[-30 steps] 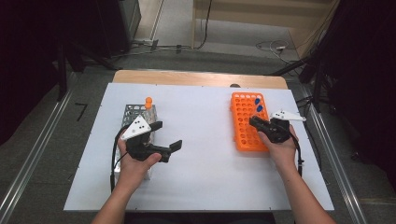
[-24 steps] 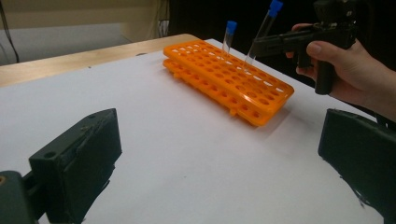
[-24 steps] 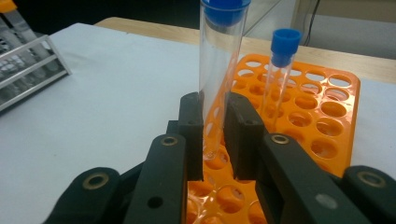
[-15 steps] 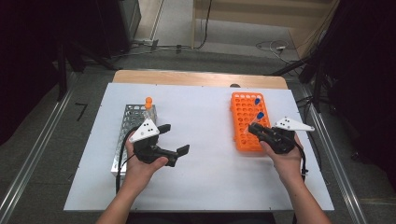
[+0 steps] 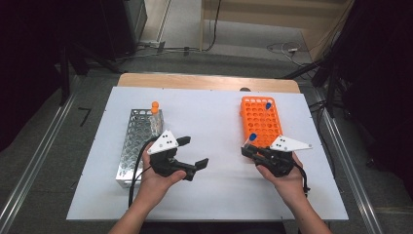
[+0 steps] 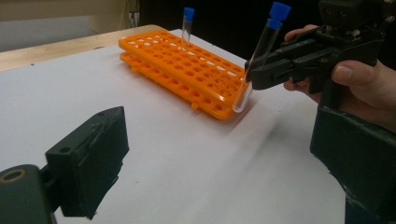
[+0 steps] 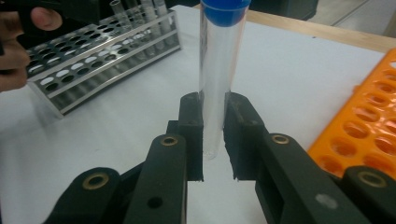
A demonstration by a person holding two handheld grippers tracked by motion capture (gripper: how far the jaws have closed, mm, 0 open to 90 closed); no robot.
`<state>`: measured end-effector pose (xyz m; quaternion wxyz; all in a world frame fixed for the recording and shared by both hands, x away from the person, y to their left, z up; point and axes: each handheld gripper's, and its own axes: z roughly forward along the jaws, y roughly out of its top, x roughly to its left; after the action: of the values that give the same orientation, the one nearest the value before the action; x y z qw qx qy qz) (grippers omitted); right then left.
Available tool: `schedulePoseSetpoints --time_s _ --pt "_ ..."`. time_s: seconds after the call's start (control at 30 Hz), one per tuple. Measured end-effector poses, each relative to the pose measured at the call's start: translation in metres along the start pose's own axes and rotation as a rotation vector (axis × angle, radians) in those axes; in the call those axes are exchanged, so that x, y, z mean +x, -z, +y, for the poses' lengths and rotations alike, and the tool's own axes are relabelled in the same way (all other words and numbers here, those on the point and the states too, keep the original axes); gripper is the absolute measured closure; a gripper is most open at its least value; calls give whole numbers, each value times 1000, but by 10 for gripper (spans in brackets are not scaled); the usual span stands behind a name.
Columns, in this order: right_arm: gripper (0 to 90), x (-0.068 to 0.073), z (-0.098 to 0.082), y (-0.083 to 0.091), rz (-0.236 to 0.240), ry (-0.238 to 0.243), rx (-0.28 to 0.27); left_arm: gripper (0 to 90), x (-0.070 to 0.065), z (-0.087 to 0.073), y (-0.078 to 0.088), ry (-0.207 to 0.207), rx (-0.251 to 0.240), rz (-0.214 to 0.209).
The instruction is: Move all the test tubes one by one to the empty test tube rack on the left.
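Lab bench: test-tube racks (image 5: 262, 121) on white table (image 5: 214, 122)

2 racks (image 5: 260, 119); 2 blue-capped tubes (image 7: 217, 70); 1 orange-capped tube (image 5: 155, 111)

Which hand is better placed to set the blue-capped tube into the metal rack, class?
Probably the left: the left gripper, open and empty, is beside the metal rack; the right gripper holds the blue-capped tube.

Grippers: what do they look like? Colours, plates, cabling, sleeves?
The left gripper and right gripper are matte black with blocky jaws and brass-coloured pivot pins. Each carries a grey three-cornered plate with dark dots. A black cable trails from each. Forearms are bare, no sleeves.
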<state>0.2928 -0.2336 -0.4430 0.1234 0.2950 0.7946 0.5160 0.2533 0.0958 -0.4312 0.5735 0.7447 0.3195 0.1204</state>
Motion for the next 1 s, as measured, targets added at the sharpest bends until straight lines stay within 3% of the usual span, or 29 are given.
schedulePoseSetpoints --time_s 0.27,0.47,0.83,1.0 --pt "755 20 1 -12 56 37 24 165 -10 1 -6 -12 2 -55" --pt "755 38 2 -21 100 68 45 323 -17 2 -11 -36 3 -97" --pt "755 61 3 -30 156 109 78 514 -24 3 -15 -50 12 -176" --pt "755 67 5 -32 175 119 86 572 -25 3 -17 -50 15 -184"
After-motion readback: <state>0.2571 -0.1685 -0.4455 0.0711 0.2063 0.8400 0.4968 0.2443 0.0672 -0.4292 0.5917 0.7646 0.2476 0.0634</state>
